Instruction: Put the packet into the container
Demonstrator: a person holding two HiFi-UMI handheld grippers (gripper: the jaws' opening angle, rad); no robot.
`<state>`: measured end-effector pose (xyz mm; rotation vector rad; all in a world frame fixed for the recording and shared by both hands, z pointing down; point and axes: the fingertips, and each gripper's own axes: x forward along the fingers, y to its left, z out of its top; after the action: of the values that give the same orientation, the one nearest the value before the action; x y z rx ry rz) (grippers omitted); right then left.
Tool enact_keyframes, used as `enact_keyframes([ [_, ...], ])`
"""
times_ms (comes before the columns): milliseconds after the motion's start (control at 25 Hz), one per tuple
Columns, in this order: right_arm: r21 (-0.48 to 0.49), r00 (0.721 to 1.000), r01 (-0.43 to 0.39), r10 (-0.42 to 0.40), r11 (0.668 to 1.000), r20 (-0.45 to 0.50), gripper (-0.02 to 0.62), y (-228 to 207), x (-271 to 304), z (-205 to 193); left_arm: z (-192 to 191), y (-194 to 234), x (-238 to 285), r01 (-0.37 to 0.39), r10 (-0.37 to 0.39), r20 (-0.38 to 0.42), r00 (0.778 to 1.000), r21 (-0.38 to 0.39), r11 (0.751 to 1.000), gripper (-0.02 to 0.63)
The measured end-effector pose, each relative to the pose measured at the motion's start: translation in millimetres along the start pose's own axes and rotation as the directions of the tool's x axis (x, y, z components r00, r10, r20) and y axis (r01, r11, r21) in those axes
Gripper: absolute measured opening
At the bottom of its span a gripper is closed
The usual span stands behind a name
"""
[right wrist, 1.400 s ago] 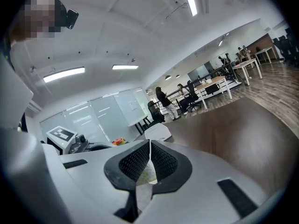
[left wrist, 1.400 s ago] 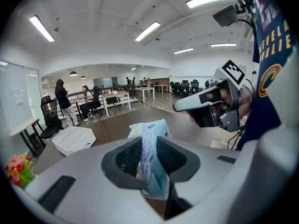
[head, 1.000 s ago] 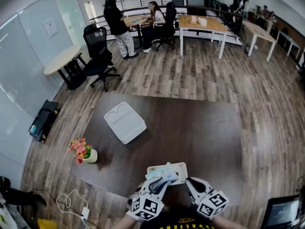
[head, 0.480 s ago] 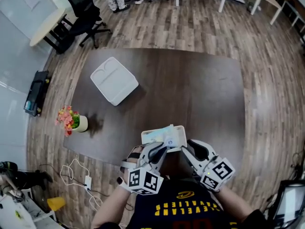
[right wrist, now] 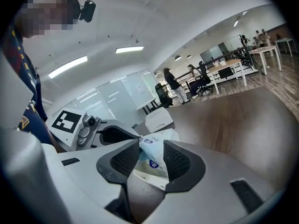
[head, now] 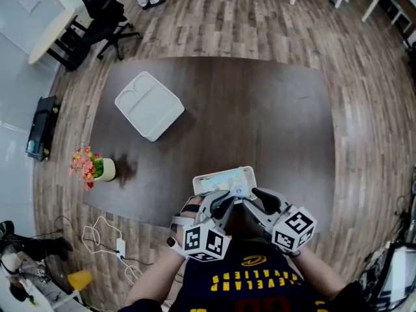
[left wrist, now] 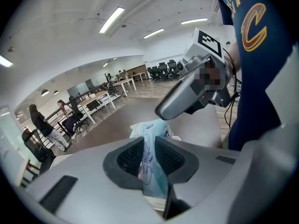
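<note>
A pale blue packet [head: 220, 182] lies in a white container [head: 250, 172] at the table's near edge. My left gripper [head: 221, 204] comes at it from the near left. In the left gripper view its pads [left wrist: 131, 158] press on the packet [left wrist: 152, 134], so my left gripper [left wrist: 149, 161] is shut on it. My right gripper [head: 255, 197] sits at the container's near right. In the right gripper view the jaws of my right gripper [right wrist: 150, 161] are opening with the packet [right wrist: 156, 152] still between them, above the container's white rim [right wrist: 150, 179].
A white compartment tray [head: 149, 106] lies on the dark table [head: 273, 122] at the far left. A small pot of flowers [head: 97, 168] stands near the left edge. Cables [head: 107, 236] lie on the floor to the left, and office chairs [head: 97, 5] stand beyond.
The head view has tipped down toward the table. My right jaws have gone from shut to wide apart around the packet. The left jaws have narrowed onto the packet.
</note>
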<state>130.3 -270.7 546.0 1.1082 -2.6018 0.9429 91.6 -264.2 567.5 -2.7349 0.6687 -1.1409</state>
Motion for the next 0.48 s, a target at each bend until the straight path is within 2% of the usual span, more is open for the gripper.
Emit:
enact_keyframes([
  [320, 0.004, 0.989, 0.058, -0.057, 0.998, -0.136, 0.142, -16.2, 15.1, -29.7, -10.8, -5.3, 12.8, 0.036, -0.036, 0.000, 0.999, 0.043, 0.998, 0.077],
  [480, -0.015, 0.981, 0.098, -0.099, 0.995, -0.169, 0.087, -27.1, 19.0, -41.1, -17.9, -10.3, 19.5, 0.052, -0.052, -0.003, 0.999, 0.049, 0.997, 0.077],
])
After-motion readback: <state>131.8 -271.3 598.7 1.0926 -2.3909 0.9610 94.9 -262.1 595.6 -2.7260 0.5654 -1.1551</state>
